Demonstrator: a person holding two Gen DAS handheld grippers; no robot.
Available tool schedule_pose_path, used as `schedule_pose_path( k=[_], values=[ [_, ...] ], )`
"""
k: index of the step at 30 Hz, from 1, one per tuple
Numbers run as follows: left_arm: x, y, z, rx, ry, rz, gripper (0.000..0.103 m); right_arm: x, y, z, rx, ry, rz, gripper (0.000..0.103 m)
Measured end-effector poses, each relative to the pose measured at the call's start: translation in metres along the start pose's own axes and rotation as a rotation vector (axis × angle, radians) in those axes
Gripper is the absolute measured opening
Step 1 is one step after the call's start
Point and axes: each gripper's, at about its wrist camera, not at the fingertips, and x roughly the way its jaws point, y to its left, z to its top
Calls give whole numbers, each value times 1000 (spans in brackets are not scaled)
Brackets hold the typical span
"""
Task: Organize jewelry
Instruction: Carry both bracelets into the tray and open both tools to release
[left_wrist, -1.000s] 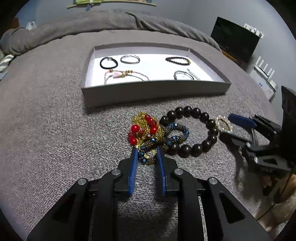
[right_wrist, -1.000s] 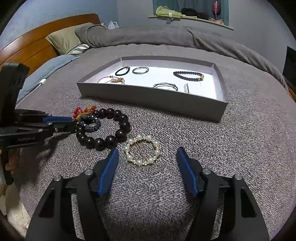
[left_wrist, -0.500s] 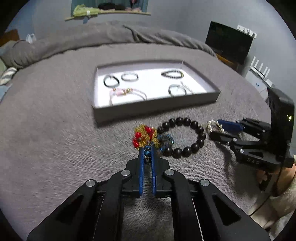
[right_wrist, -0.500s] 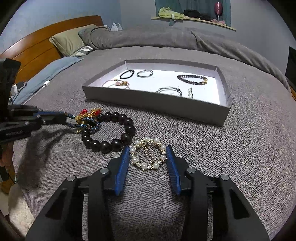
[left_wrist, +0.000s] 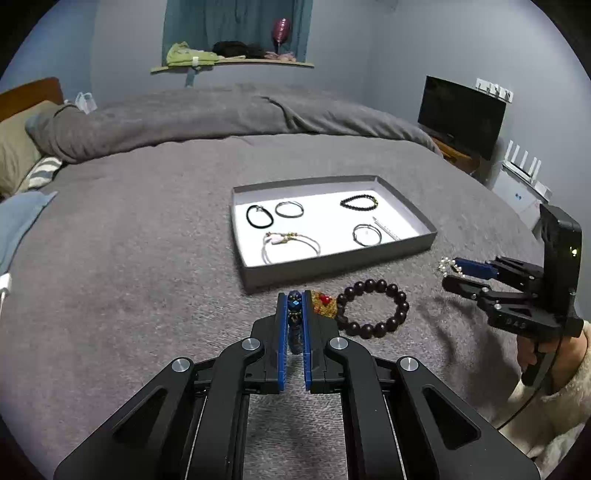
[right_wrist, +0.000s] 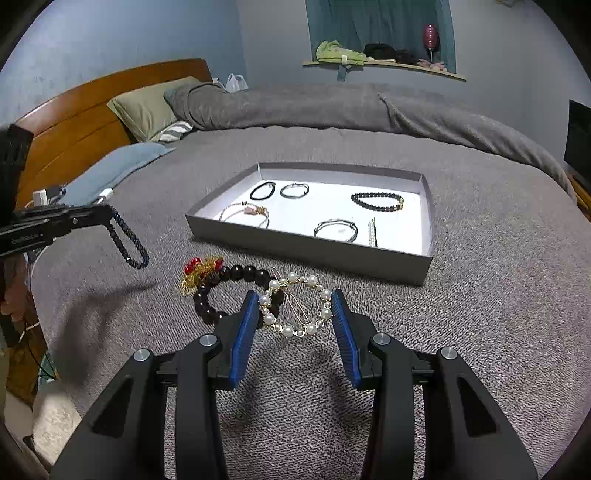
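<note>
Blue bracelet now off the bed, dangling from the left tool, clamped on it. Pearl ring lifted too, pinched by the right tool. Both picks look complete; tray next. Dark beads, red-gold piece remain.
</note>
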Motion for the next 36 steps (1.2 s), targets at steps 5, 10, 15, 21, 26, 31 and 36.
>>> schedule_pose_path(
  k=[5,10,15,21,26,31,36],
  values=[
    [-1,2,12,13,-7,3,8,-1,-6,9,1,-12,-21,40],
    [2,-3,32,59,-32,1,8,5,-22,25,20,-32,-48,40],
    [23,-12,58,90,-39,-32,8,18,-43,42,41,-44,-89,40],
    [68,-32,82,124,-5,-80,8,52,-71,60,85,-28,-139,40],
    [108,-52,101,163,10,-95,8,80,-81,65,95,-4,-165,40],
    [149,-55,113,144,42,-115,8,100,-86,66,90,25,-188,40],
    [181,-34,113,61,91,-118,8,114,-90,71,93,53,-198,40]
  ],
)
